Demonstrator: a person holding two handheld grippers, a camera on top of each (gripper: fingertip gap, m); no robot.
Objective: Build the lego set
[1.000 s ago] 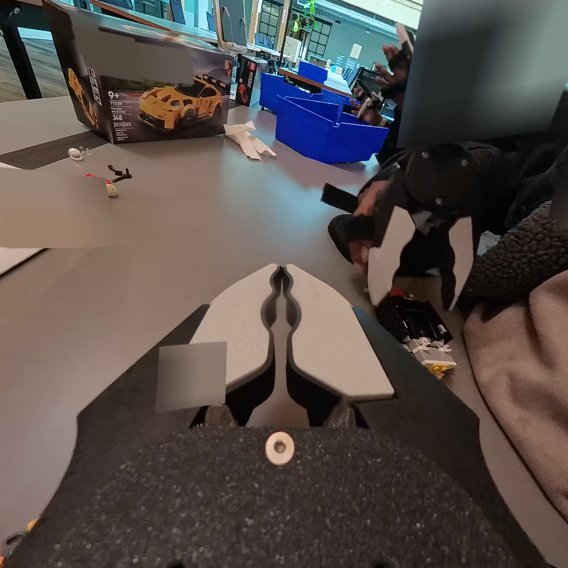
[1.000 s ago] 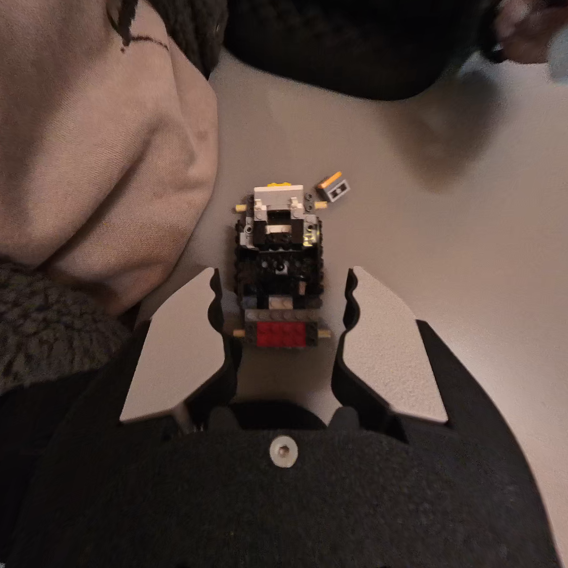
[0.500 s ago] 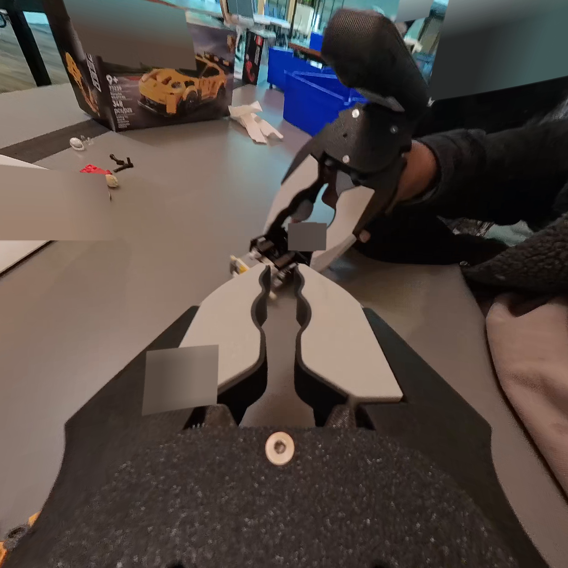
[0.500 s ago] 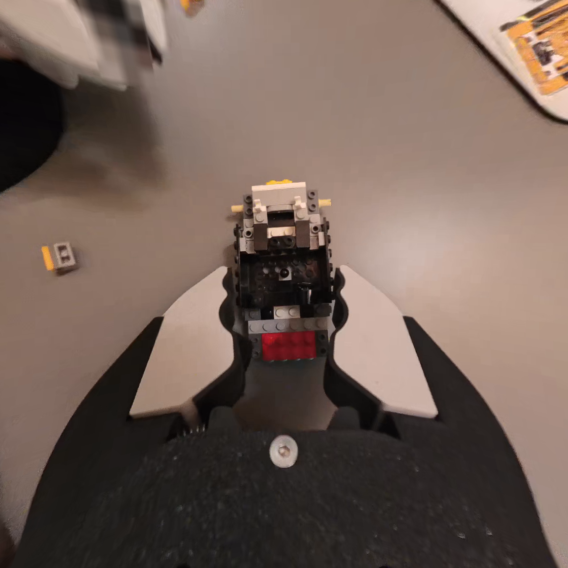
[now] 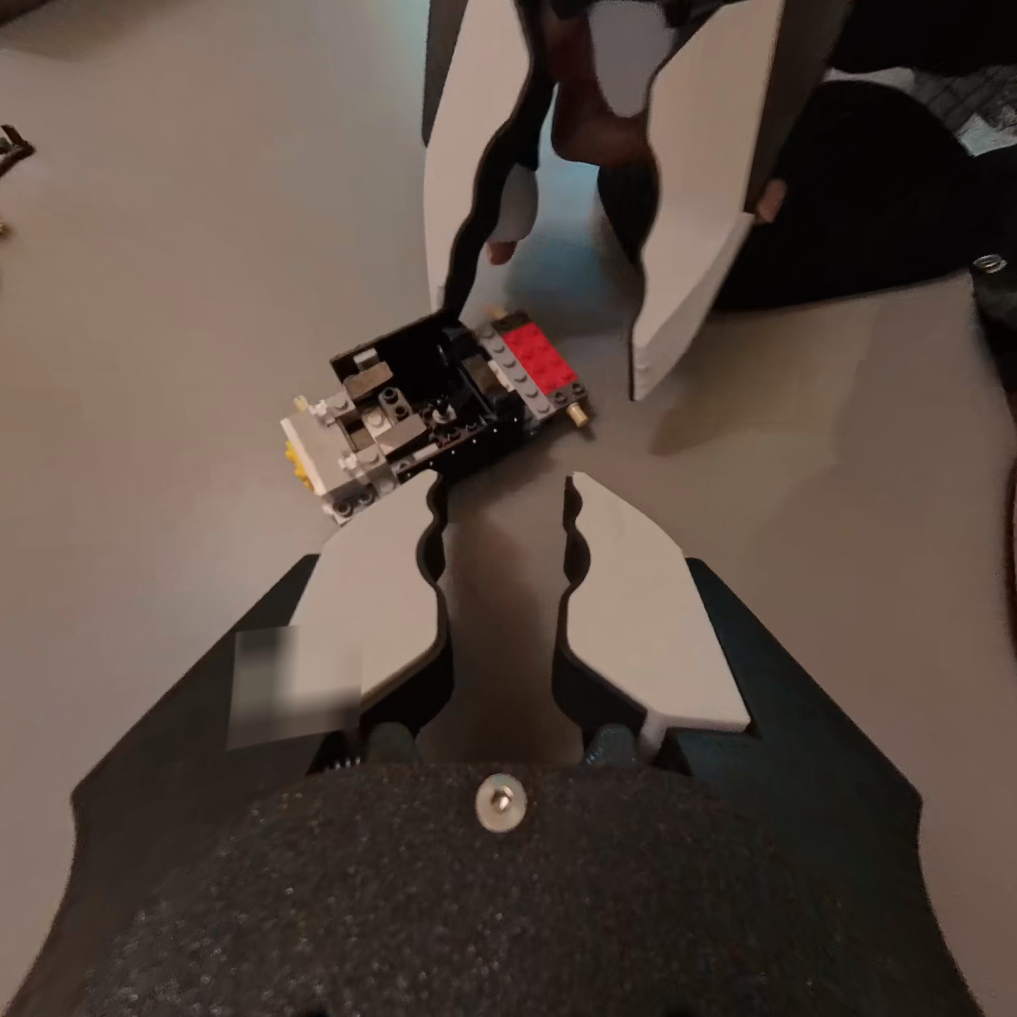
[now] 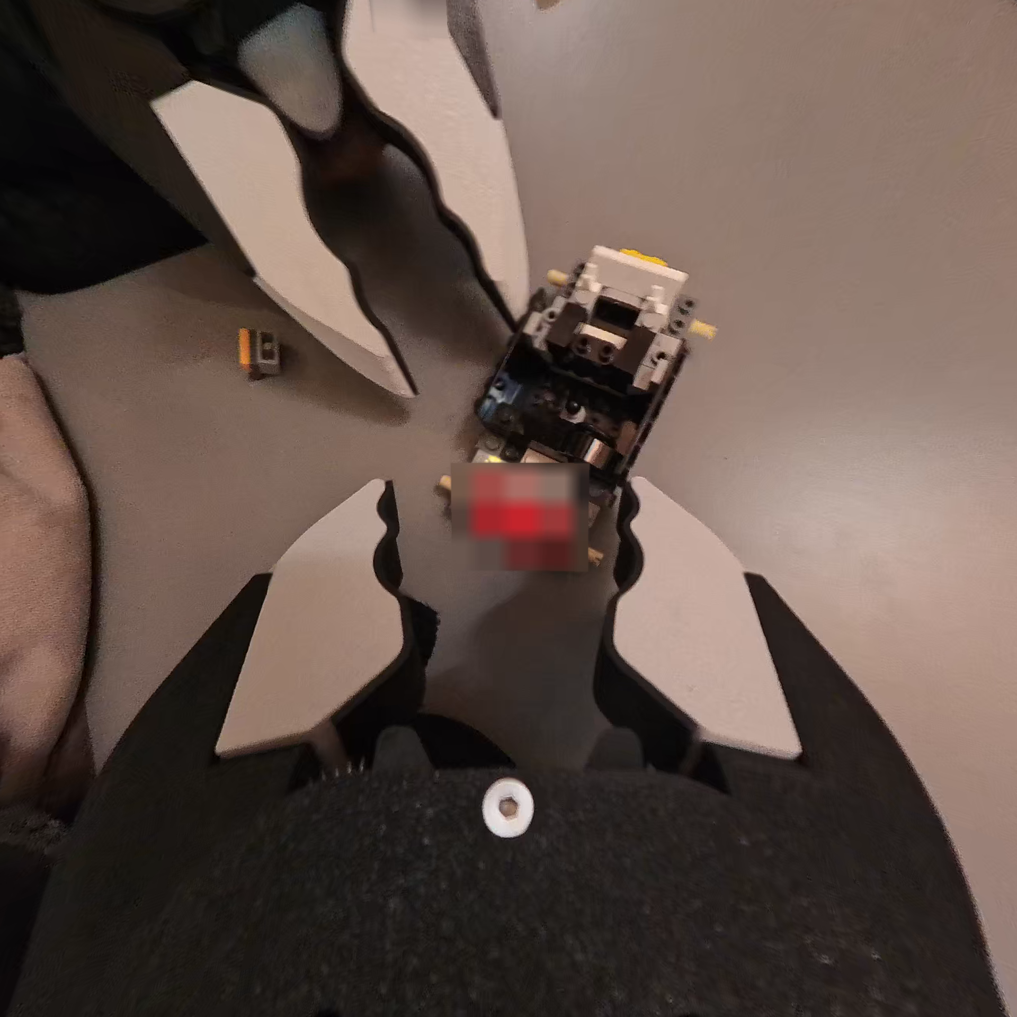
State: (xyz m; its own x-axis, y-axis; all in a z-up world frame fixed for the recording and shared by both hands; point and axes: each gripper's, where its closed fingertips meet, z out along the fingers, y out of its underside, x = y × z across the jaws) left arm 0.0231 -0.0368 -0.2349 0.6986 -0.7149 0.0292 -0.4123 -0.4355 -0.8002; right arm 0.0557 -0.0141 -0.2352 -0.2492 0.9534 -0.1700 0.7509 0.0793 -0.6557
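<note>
A part-built lego car chassis [image 5: 435, 407], black with a grey and white end and a red plate at the other end, lies on the grey table [image 5: 192, 275]. My left gripper [image 5: 503, 484] is open and empty, its fingertips just short of the chassis's long side. My right gripper [image 5: 539, 341] is open above the red end. In the right wrist view the chassis [image 6: 583, 385] lies just ahead of my open right gripper [image 6: 506, 490], red end between the fingertips. The left gripper [image 6: 459, 357] shows at upper left, beside the chassis.
A small grey and orange lego piece [image 6: 258, 352] lies loose on the table left of the chassis. A beige cloth [image 6: 33, 495] lies at the left edge. A dark sleeve [image 5: 880, 192] lies behind the right gripper. Small black parts [image 5: 11, 148] sit far left. The left gripper's tips are roughly 5 cm from the right gripper's.
My right gripper carried the chassis across the table, then opened and let it go. My left gripper opened wider and tilted down to the chassis's side.
</note>
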